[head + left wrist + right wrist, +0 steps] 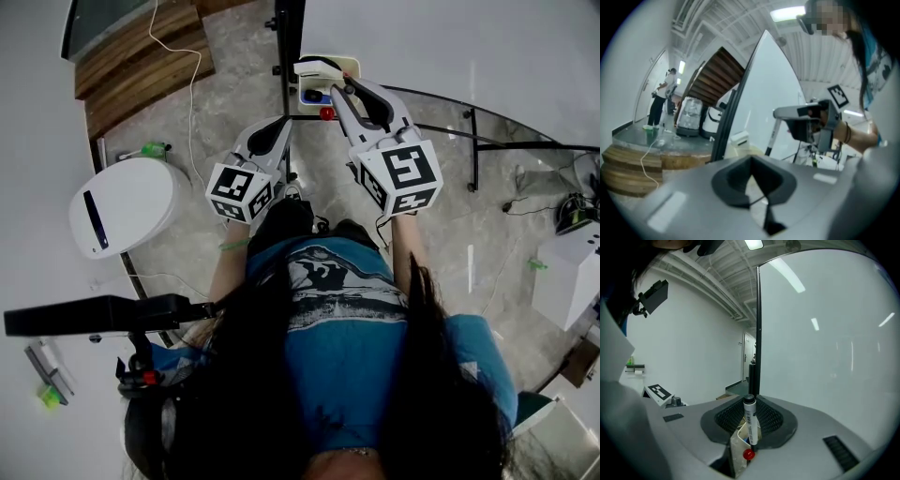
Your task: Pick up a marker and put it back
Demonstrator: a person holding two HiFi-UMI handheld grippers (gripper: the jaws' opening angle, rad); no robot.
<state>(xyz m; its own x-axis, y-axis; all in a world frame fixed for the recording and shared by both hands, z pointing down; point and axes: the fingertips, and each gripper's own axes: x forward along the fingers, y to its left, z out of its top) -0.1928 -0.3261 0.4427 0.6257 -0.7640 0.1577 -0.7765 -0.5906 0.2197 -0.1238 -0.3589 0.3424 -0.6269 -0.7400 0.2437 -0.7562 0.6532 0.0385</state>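
One marker [750, 420] stands upright between the jaws of the right gripper [750, 427]. They are clamped on its white barrel a little under the dark cap. A grip that high keeps the pen plumb and leaves its lower end free to be lowered into a seat.

Just below those jaws is a cream holder [737, 446] with a red knob [749, 454] at its front. The marker seems to be lifted out and held directly over it, so I judge the pick-up done and the return not yet made. Keeping the pen above the holder means only a short drop is needed.

Off to the side of the right jaws and drawn back from them, the left gripper [752, 180] has its jaws together with nothing between them. It appears to be parked out of the way, since one grip is enough for so light a thing.

Beyond the right jaws rises the dark frame post [758, 324] of a whiteboard [825, 343], which fills the far side. The holder probably hangs on that frame, within reach of whoever writes there.
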